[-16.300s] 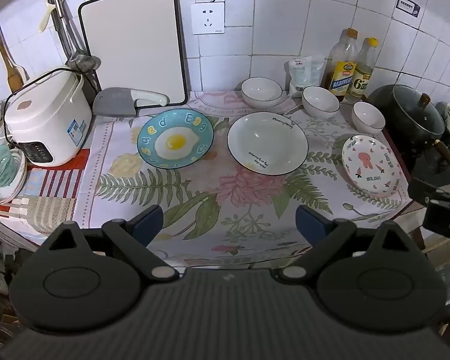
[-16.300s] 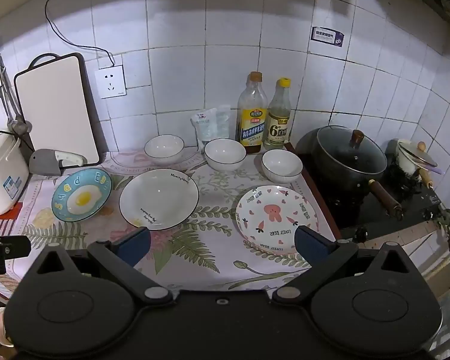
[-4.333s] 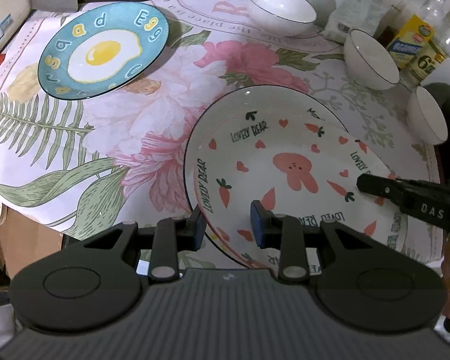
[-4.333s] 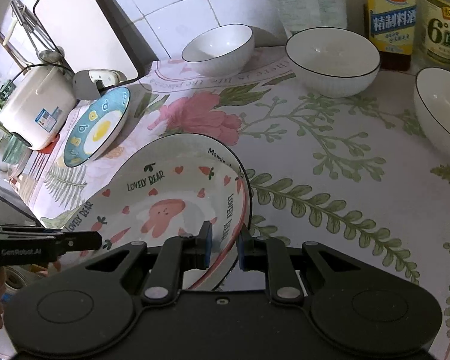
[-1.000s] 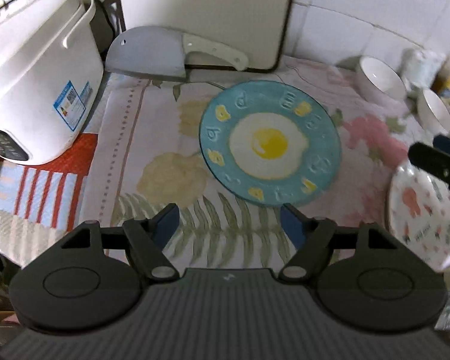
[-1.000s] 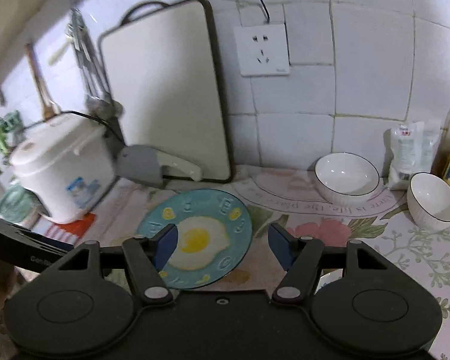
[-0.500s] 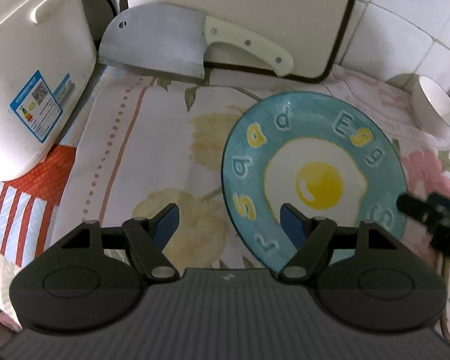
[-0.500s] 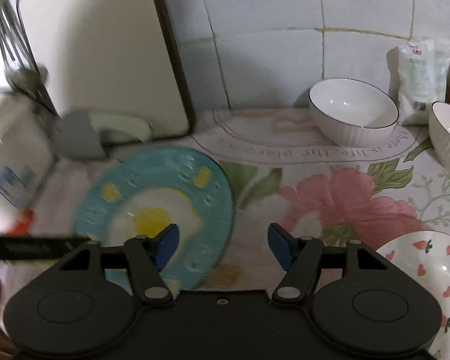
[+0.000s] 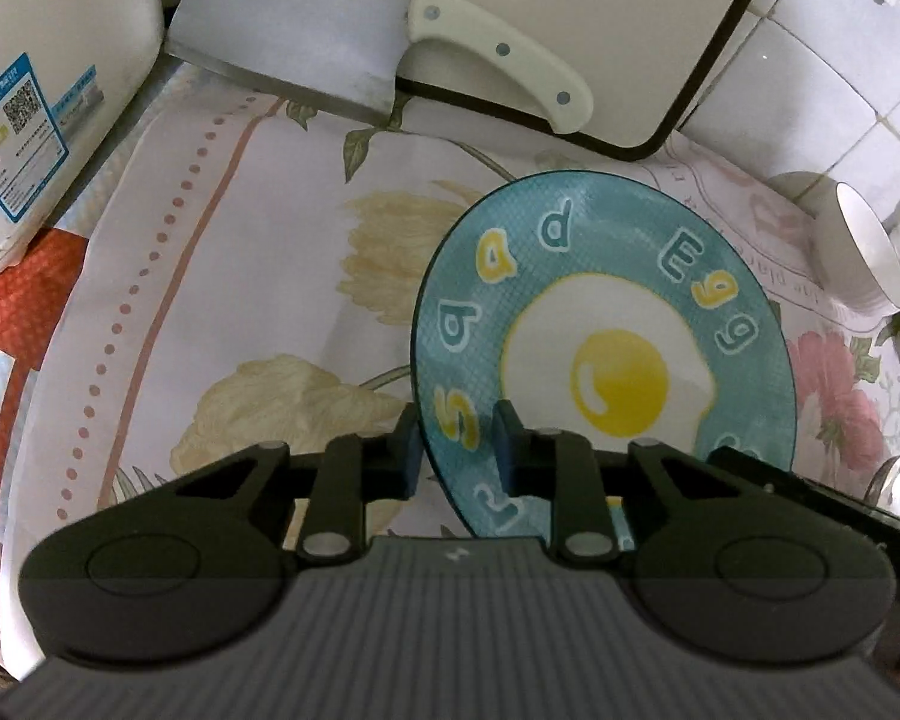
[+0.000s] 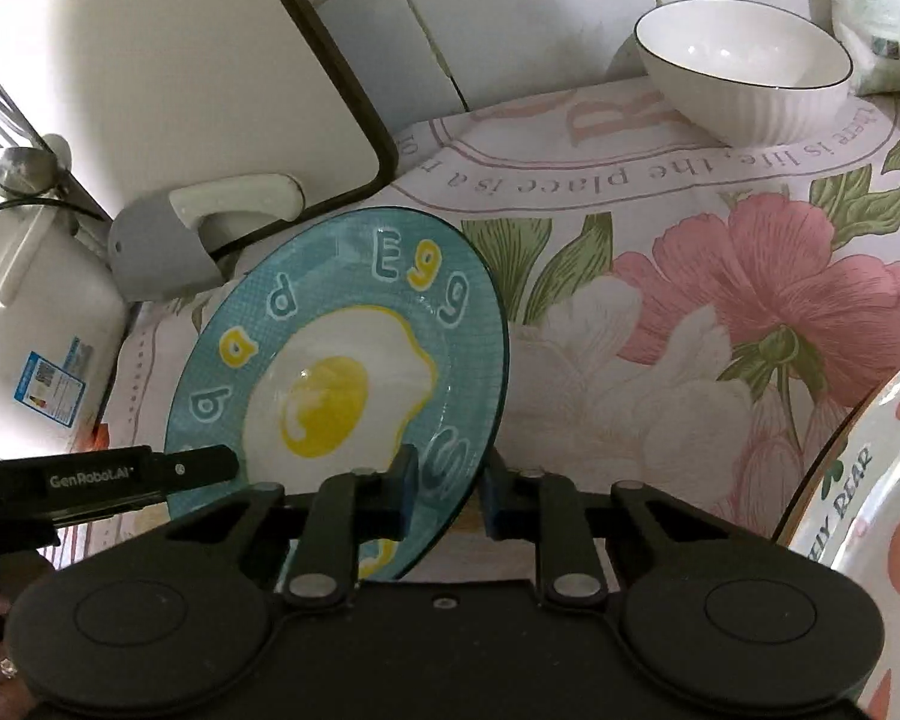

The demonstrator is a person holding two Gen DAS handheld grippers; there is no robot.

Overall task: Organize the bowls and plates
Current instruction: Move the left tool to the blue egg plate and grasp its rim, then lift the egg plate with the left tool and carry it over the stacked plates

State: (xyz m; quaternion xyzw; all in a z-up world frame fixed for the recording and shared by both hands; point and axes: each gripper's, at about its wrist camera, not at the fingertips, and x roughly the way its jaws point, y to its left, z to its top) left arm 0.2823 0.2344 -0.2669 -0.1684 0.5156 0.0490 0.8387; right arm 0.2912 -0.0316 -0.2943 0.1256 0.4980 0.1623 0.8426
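The left gripper [image 9: 456, 450] and right gripper [image 10: 445, 489] had just closed, each clamping opposite rims of the round, glossy blue egg plate [image 9: 606, 348]. It sat above the smooth floral tablecloth [image 9: 222, 276].

Counter under floral cloth [image 9: 222, 276]. On cloth: blue egg plate [image 9: 606, 354], white bowl [image 10: 744, 69] near tiled wall, bear plate [image 10: 870, 516] at right edge, white rice cooker [image 9: 42, 90] left, cleaver [image 9: 306, 42] against propped cutting board [image 9: 570, 18].
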